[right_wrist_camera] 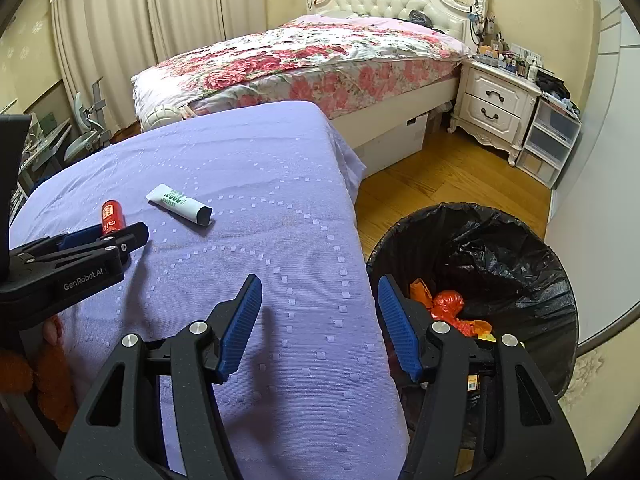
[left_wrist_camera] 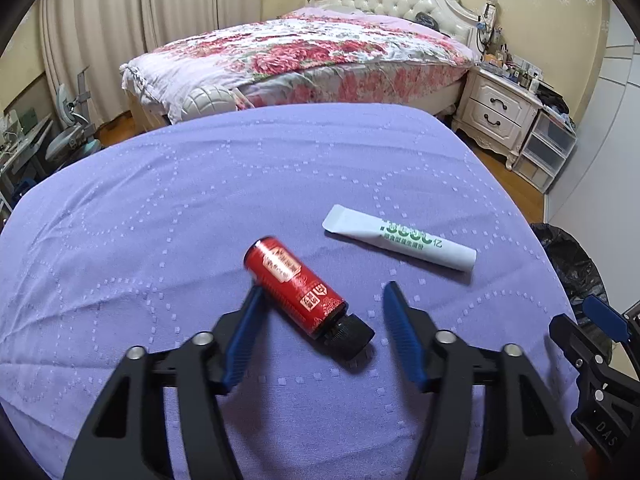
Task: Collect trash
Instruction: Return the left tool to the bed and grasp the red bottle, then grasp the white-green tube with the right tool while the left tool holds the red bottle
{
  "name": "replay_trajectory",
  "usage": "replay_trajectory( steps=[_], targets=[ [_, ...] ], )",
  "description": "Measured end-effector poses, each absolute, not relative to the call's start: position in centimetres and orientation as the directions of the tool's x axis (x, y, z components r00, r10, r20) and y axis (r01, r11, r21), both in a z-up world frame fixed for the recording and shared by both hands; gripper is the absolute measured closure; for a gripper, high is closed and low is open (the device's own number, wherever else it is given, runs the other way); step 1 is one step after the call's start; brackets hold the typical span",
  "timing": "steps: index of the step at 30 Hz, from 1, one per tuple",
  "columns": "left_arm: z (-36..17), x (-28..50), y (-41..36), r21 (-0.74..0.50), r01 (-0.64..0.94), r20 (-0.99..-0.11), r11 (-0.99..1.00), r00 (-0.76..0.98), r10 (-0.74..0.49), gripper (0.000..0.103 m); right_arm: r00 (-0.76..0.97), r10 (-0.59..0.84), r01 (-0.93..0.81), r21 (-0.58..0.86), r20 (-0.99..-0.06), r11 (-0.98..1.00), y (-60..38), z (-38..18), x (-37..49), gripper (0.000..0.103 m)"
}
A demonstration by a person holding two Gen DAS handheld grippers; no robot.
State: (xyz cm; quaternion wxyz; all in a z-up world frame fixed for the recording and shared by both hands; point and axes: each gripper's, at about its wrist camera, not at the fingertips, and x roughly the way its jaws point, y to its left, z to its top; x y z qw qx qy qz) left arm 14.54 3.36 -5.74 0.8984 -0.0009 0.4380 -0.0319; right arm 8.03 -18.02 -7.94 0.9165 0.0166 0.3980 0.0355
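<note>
A red bottle (left_wrist_camera: 294, 285) with a black cap (gold label print) lies on the purple cloth (left_wrist_camera: 160, 200), cap toward five o'clock, between the spread left gripper (left_wrist_camera: 320, 300) pads, the left one touching it.

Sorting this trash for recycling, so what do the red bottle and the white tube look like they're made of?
Red bottle: probably plastic or glass, hidden under a glossy printed red label; ribbed black cap looks plastic. White tube: likely soft matte plastic, flat crimped end, body dented. Neither is certain.
</note>
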Motion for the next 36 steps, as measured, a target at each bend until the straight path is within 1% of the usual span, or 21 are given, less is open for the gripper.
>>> replay_trajectory(
  steps=[6, 10, 12, 15, 28, 36],
  targets=[
    [-5.7, 14.0, 3.4, -0.035, 0.073, -0.778, 0.997, 0.624, -0.073, 0.066, 0.681, 0.078, -0.052, 0.057, -0.728, 0.997, -18.0, -8.0, 8.0, 0.044],
    [-5.6, 13.8, 3.6, -0.036, 0.074, -0.777, 0.997, 0.625, -0.075, 0.071, 0.682, 0.080, -0.054, 0.059, -0.727, 0.997, -17.9, -7.9, 8.0, 0.044],
    [-5.6, 13.8, 3.6, -0.033, 0.072, -0.776, 0.997, 0.627, -0.071, 0.076, 0.682, 0.081, -0.055, 0.059, -0.727, 0.997, -17.9, -7.9, 8.1, 0.044],
    [-5.6, 13.6, 4.2, -0.045, 0.069, -0.774, 0.997, 0.628, -0.078, 0.078, 0.682, 0.083, -0.054, 0.063, -0.727, 0.997, -17.9, -7.9, 8.0, 0.044],
    [-5.5, 12.9, 5.4, -0.058, 0.069, -0.770, 0.996, 0.632, -0.088, 0.078, 0.682, 0.083, -0.056, 0.061, -0.727, 0.997, -17.8, -7.9, 8.0, 0.044],
    [-5.1, 12.0, 7.2, -0.051, 0.050, -0.763, 0.997, 0.642, -0.071, 0.078, 0.682, 0.098, -0.091, 0.049, -0.725, 0.995, -16.3, -7.5, 8.3, 0.044]
  ],
)
